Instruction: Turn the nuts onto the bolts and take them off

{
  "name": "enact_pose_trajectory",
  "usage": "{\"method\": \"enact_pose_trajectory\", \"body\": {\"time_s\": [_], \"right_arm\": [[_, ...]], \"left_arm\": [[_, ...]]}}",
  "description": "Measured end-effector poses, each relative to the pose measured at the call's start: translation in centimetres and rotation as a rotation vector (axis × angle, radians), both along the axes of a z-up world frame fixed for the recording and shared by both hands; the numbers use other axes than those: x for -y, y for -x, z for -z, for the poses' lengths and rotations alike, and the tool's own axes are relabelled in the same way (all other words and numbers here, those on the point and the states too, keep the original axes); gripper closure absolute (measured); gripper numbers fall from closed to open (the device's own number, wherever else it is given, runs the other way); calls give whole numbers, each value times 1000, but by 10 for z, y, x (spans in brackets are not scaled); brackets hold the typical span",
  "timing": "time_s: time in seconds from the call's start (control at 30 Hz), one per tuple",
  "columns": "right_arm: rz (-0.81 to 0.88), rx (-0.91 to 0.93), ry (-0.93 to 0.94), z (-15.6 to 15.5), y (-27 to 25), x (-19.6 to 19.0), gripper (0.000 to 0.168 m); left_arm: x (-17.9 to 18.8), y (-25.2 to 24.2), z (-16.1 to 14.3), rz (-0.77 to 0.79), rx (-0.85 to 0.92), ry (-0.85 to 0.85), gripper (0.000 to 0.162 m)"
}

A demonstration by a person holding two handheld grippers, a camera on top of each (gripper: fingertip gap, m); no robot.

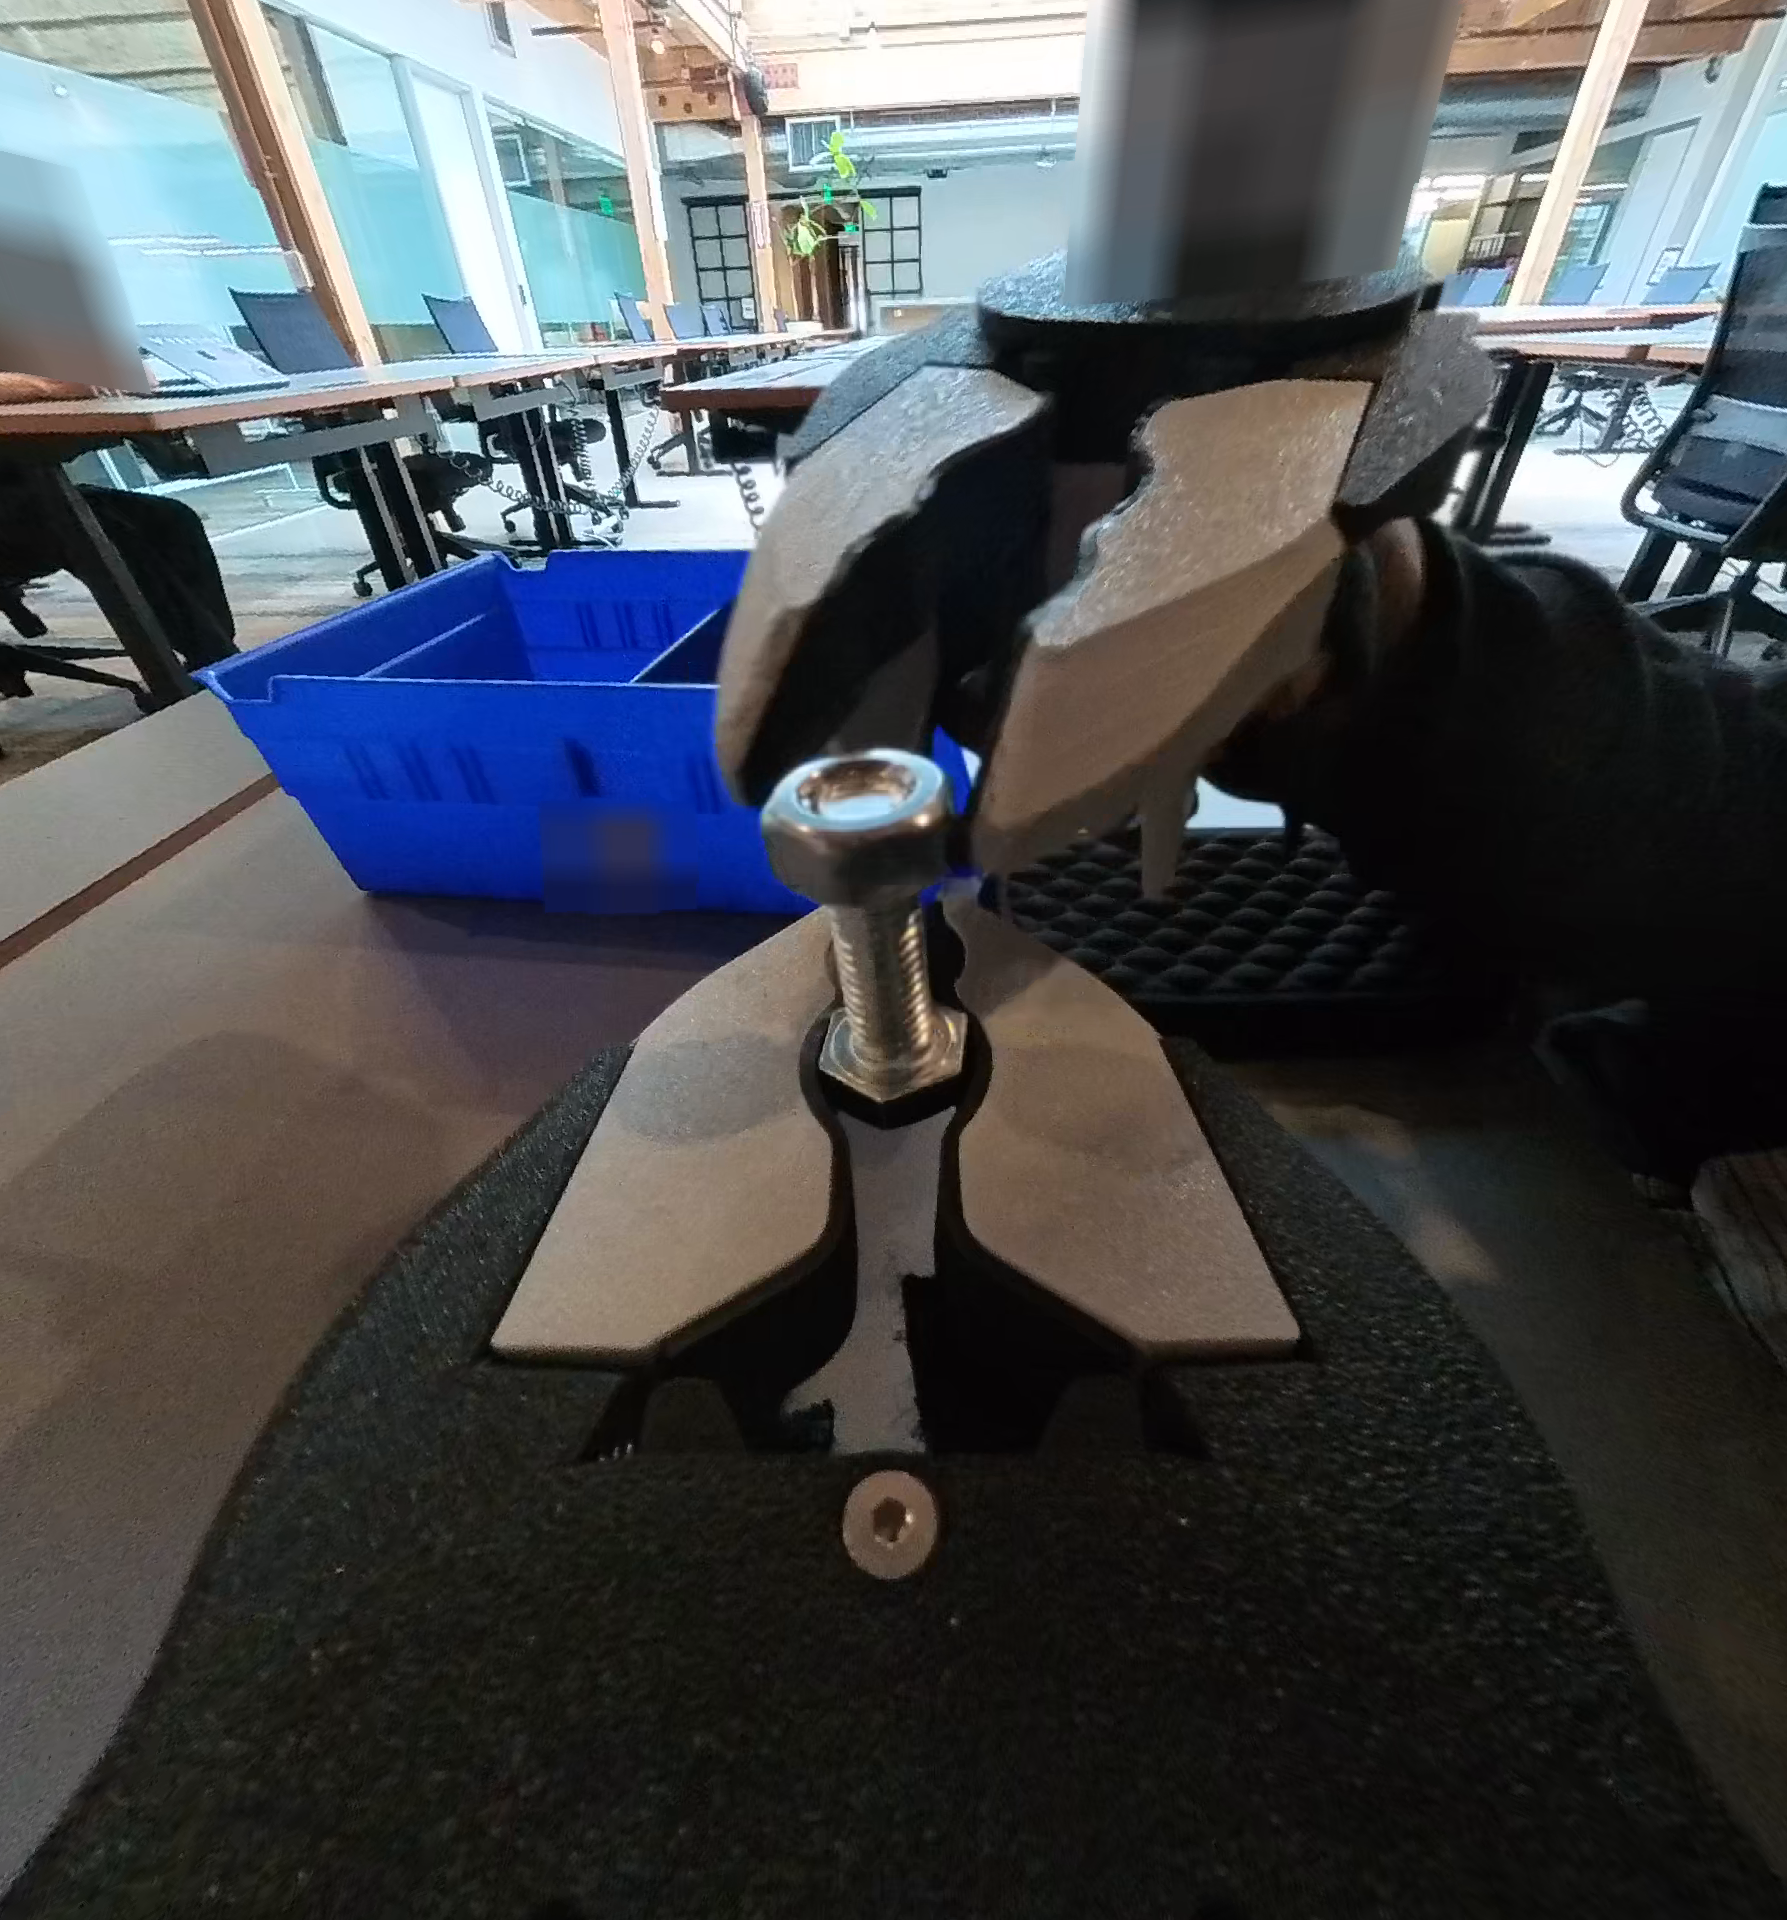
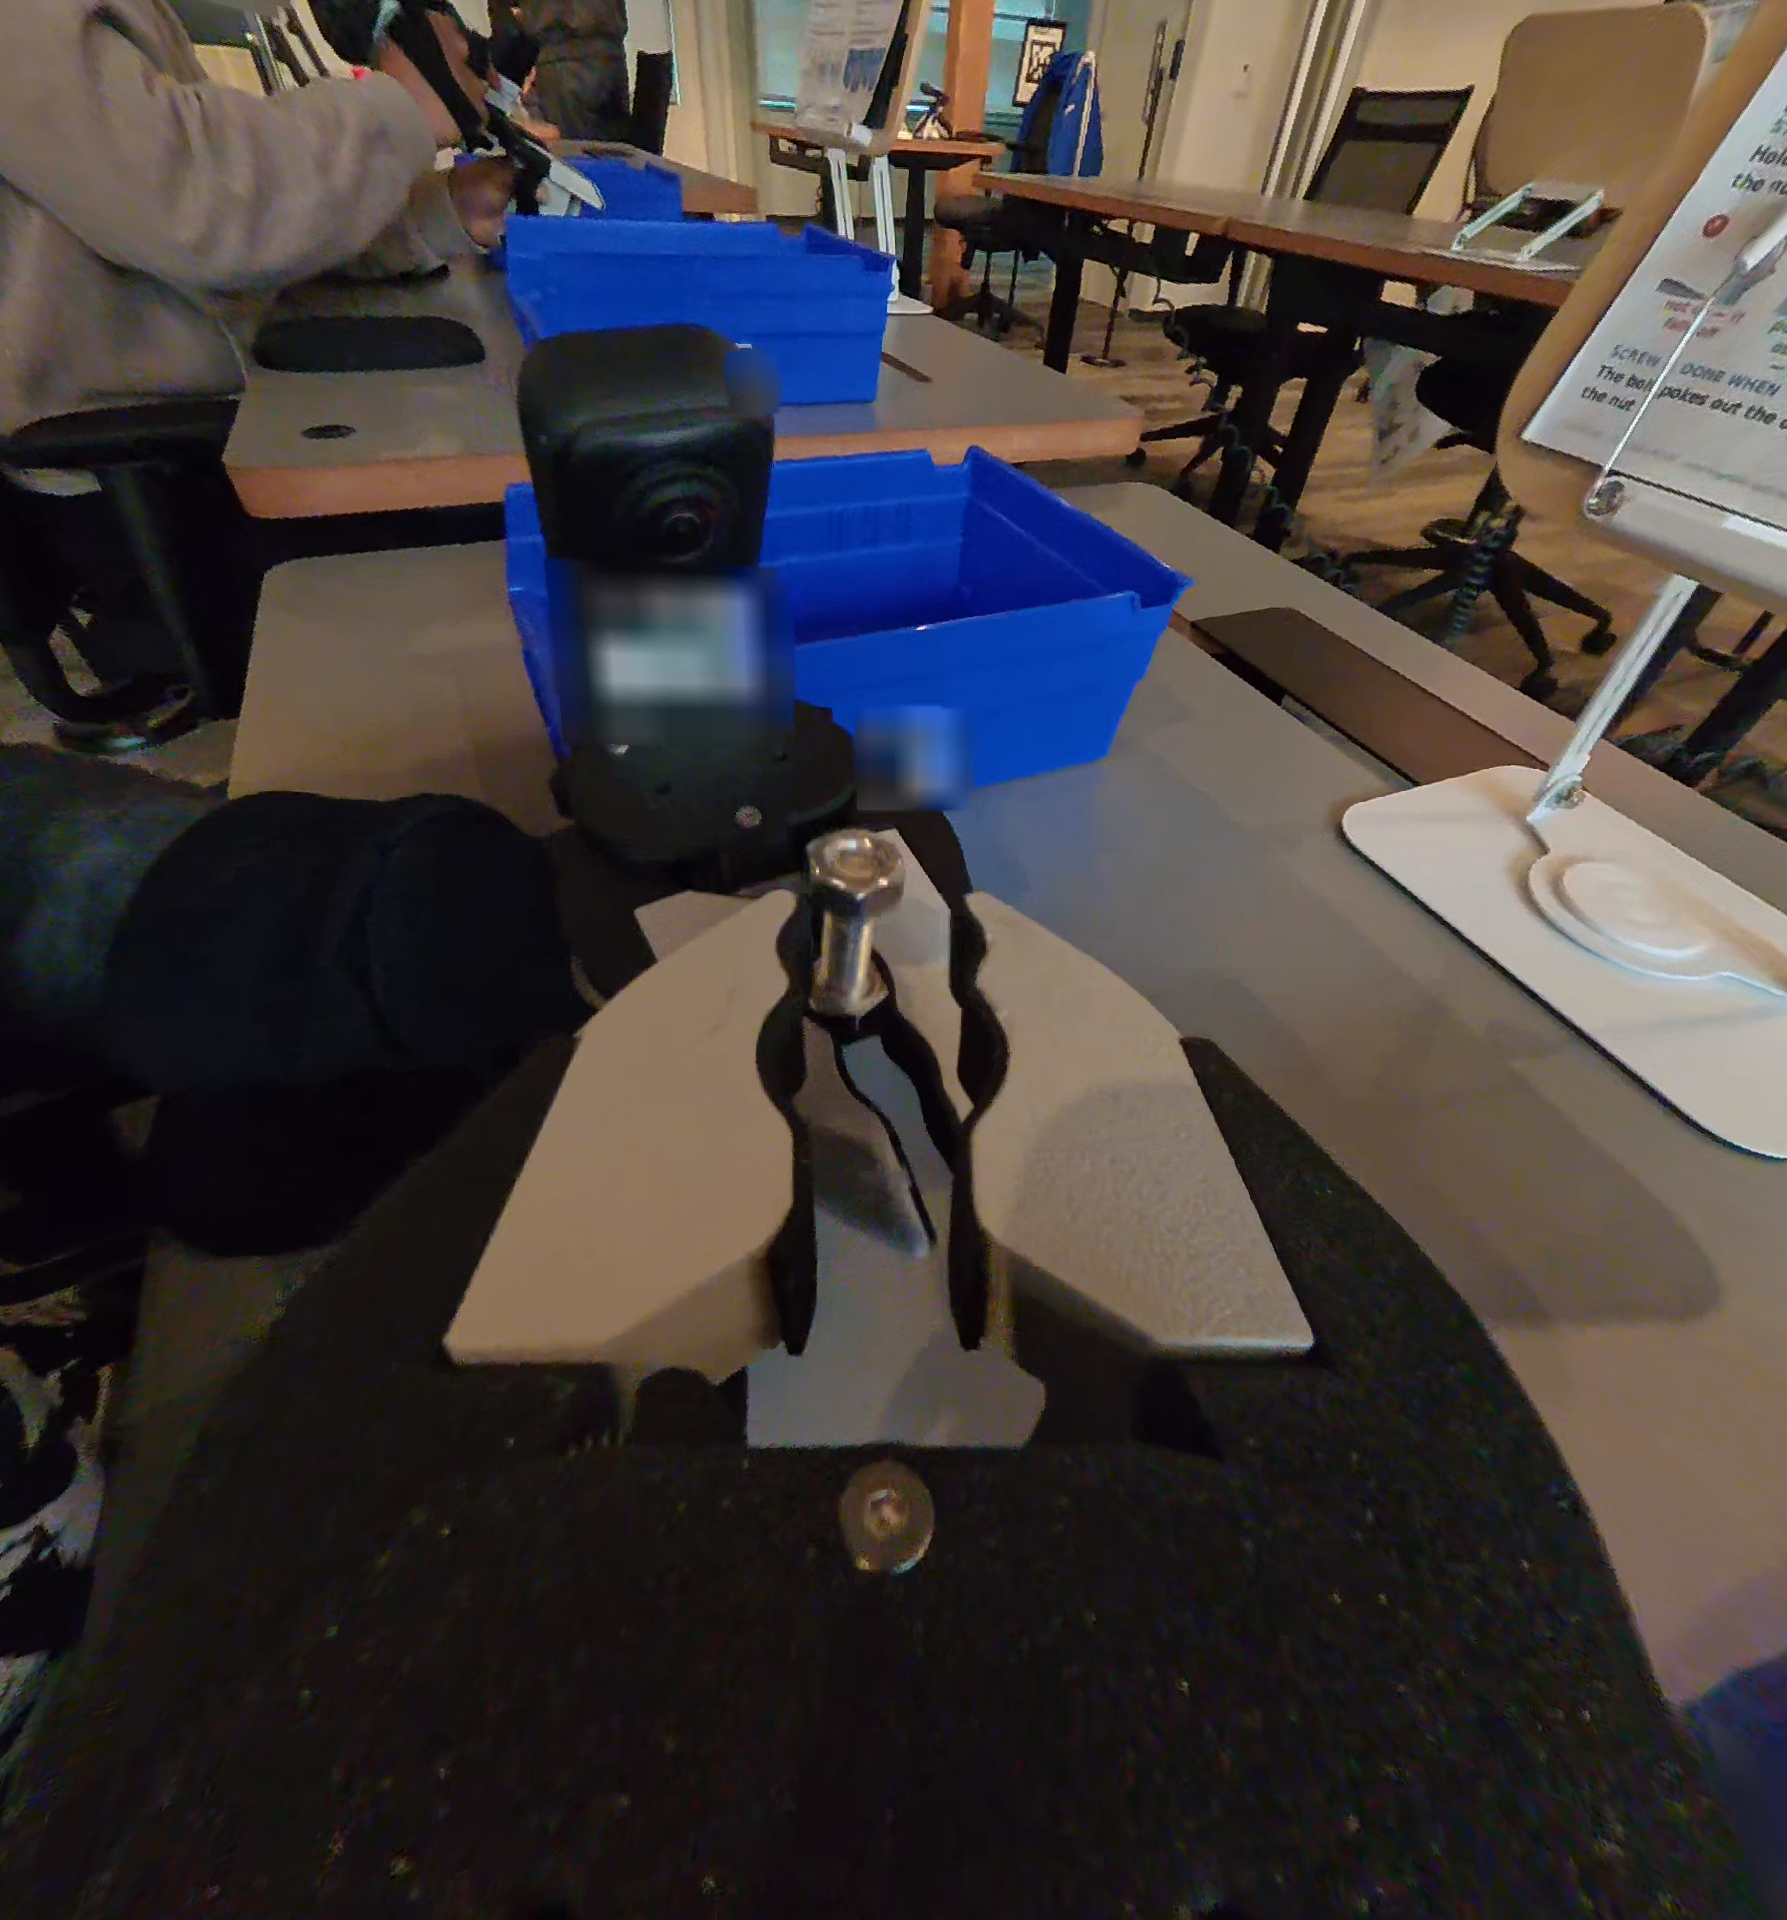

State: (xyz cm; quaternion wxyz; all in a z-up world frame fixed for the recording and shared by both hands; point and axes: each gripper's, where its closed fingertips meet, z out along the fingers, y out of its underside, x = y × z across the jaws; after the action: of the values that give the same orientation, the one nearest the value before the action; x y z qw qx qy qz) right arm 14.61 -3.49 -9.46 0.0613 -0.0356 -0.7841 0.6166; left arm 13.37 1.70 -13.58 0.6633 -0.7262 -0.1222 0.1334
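A steel bolt (image 1: 884, 966) stands upright with a hex nut (image 1: 894, 1060) threaded near its lower end. My left gripper (image 1: 894, 1039) is shut on the nut and holds it over the grey table (image 1: 245, 1039). My right gripper (image 1: 868, 800) comes down from the far side, its jaws slightly apart on either side of the bolt head (image 1: 858, 821). In the right wrist view the bolt head (image 2: 853, 868) sits at my right gripper's tips (image 2: 878, 914), with a gap showing on its right side. The nut (image 2: 847, 1000) is lower down, and the left gripper's camera (image 2: 650, 457) faces me.
A blue divided bin (image 1: 473, 748) (image 2: 972, 623) stands just behind the grippers. A black ribbed mat (image 1: 1232, 935) lies to the right. A white stand (image 2: 1595, 935) holding an instruction sheet is at the right. Another person (image 2: 141, 208) works at the neighbouring table with more blue bins (image 2: 691, 281). The grippers' ends are close to 6 cm from one another.
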Motion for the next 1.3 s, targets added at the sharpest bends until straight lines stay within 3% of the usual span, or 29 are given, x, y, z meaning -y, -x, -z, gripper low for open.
{"method": "enact_pose_trajectory", "body": {"time_s": [0.07, 0.13, 0.33, 0.43, 0.7, 0.77, 0.83, 1.03, 1.3], "right_arm": [[35, -23, 5, -3, 6, -12, 158], [51, -15, 35, -8, 9, -20, 162], [1, 1, 6, 0, -1, 0, 133], [-10, 9, 14, 0, -2, 11, 131], [-9, 4, 8, 0, 0, 0, 144], [20, -22, 13, -2, 5, -13, 159], [36, -20, 46, -8, 8, -21, 162], [1, -8, 38, -5, -1, -1, 139], [-1, -3, 28, -2, 1, 6, 140]], "left_arm": [[0, 0, 0, 0, -3, -1, 151], [0, 0, 0, 1, -2, 0, 151], [0, 0, 0, 0, -3, 2, 151], [0, 0, 0, 1, -3, 3, 151], [0, 0, 0, 1, -1, -1, 150], [0, 0, 0, 2, -3, -1, 151], [0, -1, 0, 5, -2, 1, 151], [-1, -1, 1, 5, -1, 6, 150], [-1, -1, 1, 5, -1, 5, 150]]}}
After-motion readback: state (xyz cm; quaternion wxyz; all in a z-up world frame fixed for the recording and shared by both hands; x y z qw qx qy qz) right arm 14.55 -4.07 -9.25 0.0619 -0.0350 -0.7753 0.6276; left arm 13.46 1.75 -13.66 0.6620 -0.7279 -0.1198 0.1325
